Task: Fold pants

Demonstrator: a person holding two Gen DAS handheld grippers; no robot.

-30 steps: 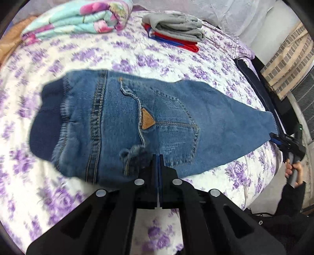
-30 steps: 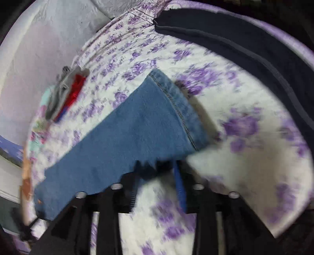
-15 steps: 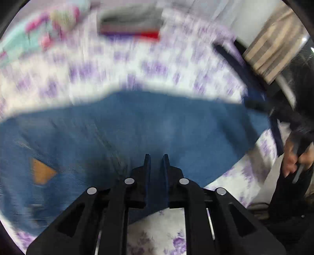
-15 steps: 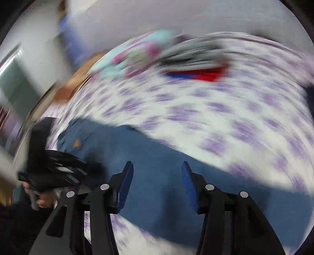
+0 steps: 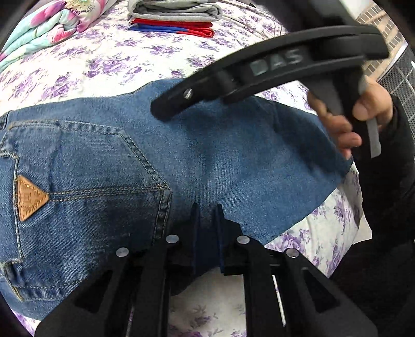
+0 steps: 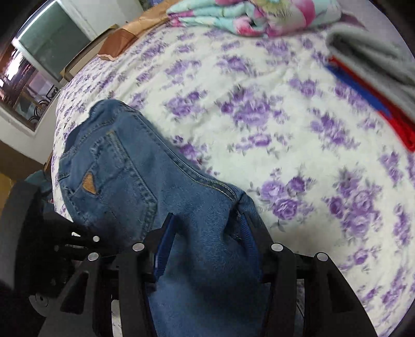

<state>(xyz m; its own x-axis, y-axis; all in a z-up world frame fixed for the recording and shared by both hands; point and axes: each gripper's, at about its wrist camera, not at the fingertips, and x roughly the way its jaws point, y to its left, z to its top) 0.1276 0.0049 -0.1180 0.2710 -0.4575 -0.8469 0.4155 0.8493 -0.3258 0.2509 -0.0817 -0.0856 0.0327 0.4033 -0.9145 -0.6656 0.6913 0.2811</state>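
Observation:
Blue jeans [image 5: 207, 155] lie folded lengthwise on the flowered bed, back pocket with a tan triangle patch [image 5: 29, 201] at the left. My left gripper [image 5: 206, 215] hovers over the near edge of the leg with its fingers slightly apart. My right gripper [image 6: 205, 228] is open, with the jeans leg [image 6: 207, 246] bunched between its wide fingers; its black body [image 5: 272, 70] crosses above the leg in the left wrist view. The waist end [image 6: 109, 145] lies at the left.
A folded stack of grey, red and blue clothes [image 5: 176, 15] lies at the far side of the bed. A folded floral blanket [image 5: 46, 26] is at the far left. The flowered bedspread [image 6: 259, 116] spreads to the right. A window [image 6: 26, 77] is beyond the bed.
My left gripper let go of the jeans edge and slid right along the leg. My right gripper opened, swung from the hem toward the middle and now has the leg between its fingers.

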